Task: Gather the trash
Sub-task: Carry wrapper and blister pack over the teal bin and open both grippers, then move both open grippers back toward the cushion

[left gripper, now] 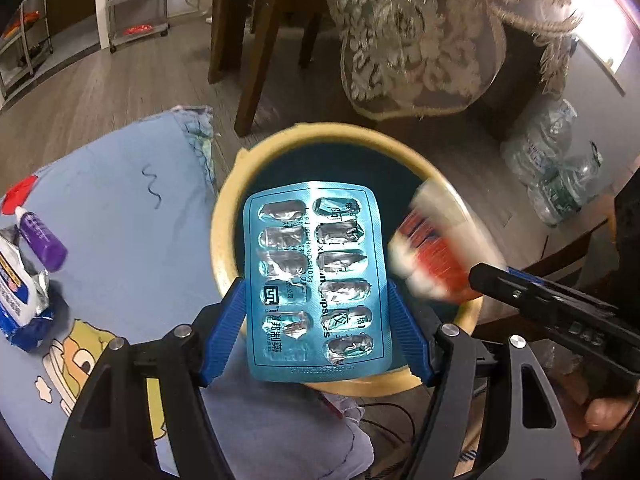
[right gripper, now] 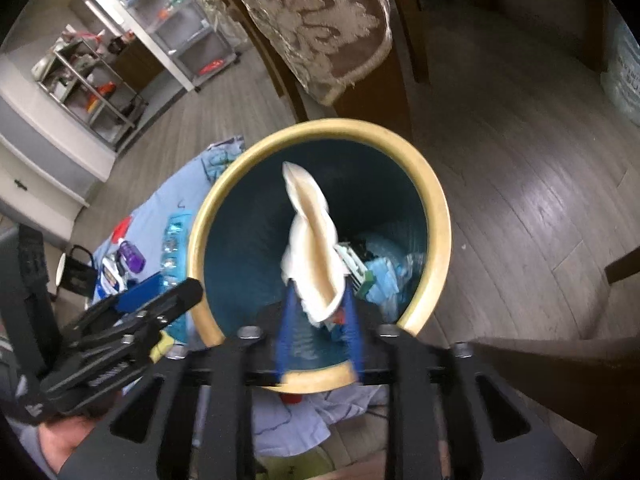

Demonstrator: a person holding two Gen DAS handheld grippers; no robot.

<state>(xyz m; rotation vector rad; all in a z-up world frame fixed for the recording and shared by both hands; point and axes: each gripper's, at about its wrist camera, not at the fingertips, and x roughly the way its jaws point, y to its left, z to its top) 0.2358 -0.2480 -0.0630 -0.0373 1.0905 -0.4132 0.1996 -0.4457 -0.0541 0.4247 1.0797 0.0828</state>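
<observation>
Trash item one: flat teal foil blister pack (left gripper: 316, 284) with its pill pockets burst open, held upright between the blue ribbed pads of the left gripper (left gripper: 316, 320), whose jaws stand wide and press on the pack's two long edges. It hangs over the near rim of the round waste bin with a cream-yellow rim and dark teal inside (left gripper: 228, 216).

Trash item two: crumpled white and red wrapper (left gripper: 436, 252), blurred, over the bin's mouth at the right side, at the tips of the right gripper (right gripper: 320, 300). From the right wrist view the wrapper shows its pale cream inner face, standing up between the blue fingers (right gripper: 290, 320). Those jaws are narrowly parted; whether the pads press on the wrapper cannot be told through the blur.

Bin contents: light blue and white scraps (right gripper: 380, 272) lie at the bottom.

Beside the bin, to its left: light blue cartoon-printed cloth (left gripper: 120, 200) spread on the floor, carrying a small purple bottle (left gripper: 42, 240), a red scrap (left gripper: 20, 194) and a blue and white foil packet (left gripper: 20, 300), all well apart from the bin.
</observation>
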